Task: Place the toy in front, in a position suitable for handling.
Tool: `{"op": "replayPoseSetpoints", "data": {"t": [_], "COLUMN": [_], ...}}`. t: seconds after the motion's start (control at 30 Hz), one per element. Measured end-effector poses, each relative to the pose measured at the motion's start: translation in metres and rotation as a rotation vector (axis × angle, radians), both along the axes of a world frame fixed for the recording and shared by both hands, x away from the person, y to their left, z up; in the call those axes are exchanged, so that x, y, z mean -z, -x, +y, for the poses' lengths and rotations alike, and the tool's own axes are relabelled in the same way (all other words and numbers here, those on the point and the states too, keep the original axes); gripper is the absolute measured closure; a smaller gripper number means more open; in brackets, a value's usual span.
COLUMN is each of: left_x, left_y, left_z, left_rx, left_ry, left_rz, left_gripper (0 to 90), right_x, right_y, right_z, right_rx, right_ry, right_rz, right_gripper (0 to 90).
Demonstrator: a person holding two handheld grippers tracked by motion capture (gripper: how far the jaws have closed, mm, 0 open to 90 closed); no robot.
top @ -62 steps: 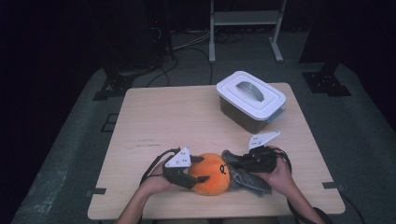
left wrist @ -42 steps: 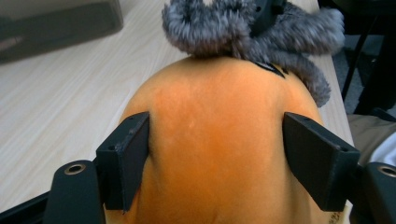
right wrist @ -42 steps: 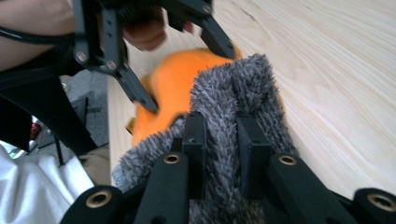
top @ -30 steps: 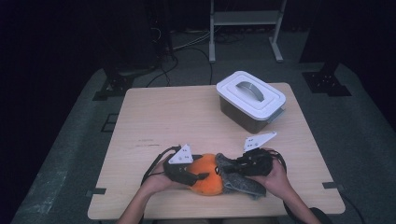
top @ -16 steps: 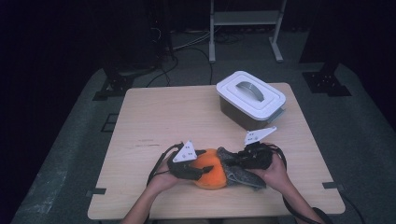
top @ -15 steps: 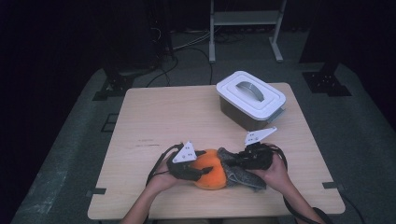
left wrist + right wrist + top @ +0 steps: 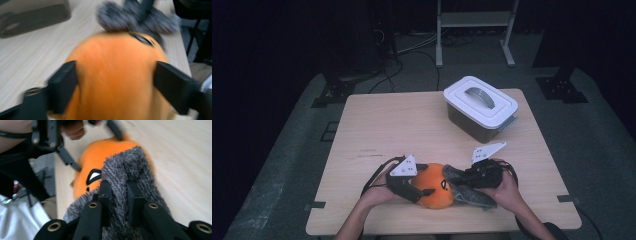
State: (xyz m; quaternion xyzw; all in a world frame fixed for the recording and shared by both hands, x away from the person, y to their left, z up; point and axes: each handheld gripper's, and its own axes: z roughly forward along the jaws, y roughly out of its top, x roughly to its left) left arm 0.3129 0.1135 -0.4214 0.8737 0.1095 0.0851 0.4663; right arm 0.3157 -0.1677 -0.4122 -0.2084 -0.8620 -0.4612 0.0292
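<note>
A: Orange toy (image 7: 117, 75)? Soft plush, smooth nap; grey part (image 7: 127, 170) shaggy, rough pile.
B: Table (image 7: 412, 125) – pale matt wood grain. Box lid (image 7: 480, 101) smooth white plastic, tools matt black.

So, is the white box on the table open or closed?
Closed: the white lid with its grey handle sits flat on the box.

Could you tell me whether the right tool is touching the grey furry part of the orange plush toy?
Touching: the right gripper view shows the right tool shut on the grey fur, a fold pinched between its black jaws.

Orange plush (image 7: 117, 75) blurred, lower part cut off; jaw contact maybe unclear.
</note>
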Motion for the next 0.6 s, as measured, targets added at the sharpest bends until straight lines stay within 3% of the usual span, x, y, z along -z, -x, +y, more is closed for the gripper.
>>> {"op": "replayPoseSetpoints", "data": {"t": [0.03, 0.1, 0.17, 0.2, 0.23, 0.3, 0.4, 0.43, 0.47, 0.57, 0.6], "left_x": [0.001, 0.003, 0.003, 0.003, 0.002, 0.0, 0.001, 0.0, 0.0, 0.0, 0.001], "left_y": [-0.002, -0.003, -0.001, -0.001, 0.0, 0.0, 0.001, 0.003, 0.003, 0.006, 0.006], "left_z": [-0.001, -0.002, -0.002, -0.002, -0.001, -0.002, -0.006, -0.011, -0.011, -0.02, -0.022], "left_rx": [-0.016, -0.011, 0.002, 0.002, 0.0, -0.021, -0.045, -0.078, -0.078, -0.135, -0.145], "left_ry": [-0.004, 0.001, -0.005, -0.005, -0.01, -0.005, 0.034, 0.052, 0.052, 0.055, 0.051], "left_rz": [0.015, 0.02, 0.006, 0.006, -0.006, -0.022, -0.041, -0.086, -0.086, -0.171, -0.182], "left_gripper": [9.3, 8.0, 18.0, 27.7, 27.7, 42.2, 49.2, 50.5, 50.7, 50.5, 50.5], "right_x": [0.002, 0.0, -0.001, -0.001, 0.0, -0.002, -0.007, -0.012, -0.012, -0.017, -0.017], "right_y": [0.002, 0.006, 0.004, 0.004, 0.002, -0.003, -0.011, -0.015, -0.015, -0.021, -0.021], "right_z": [0.003, 0.007, 0.004, 0.004, 0.003, -0.001, -0.003, -0.003, -0.003, -0.007, -0.007], "right_rx": [-0.021, -0.04, -0.031, -0.031, -0.022, 0.011, 0.049, 0.068, 0.068, 0.11, 0.11], "right_ry": [0.001, 0.03, 0.025, 0.025, 0.016, -0.007, -0.024, -0.032, -0.032, -0.04, -0.04], "right_rz": [0.001, -0.03, -0.025, -0.025, -0.017, -0.014, -0.025, -0.035, -0.035, -0.058, -0.058], "right_gripper": [76.2, 76.1, 76.1, 76.1, 76.2, 76.6, 77.0, 77.0, 77.0, 77.0, 77.0]}}
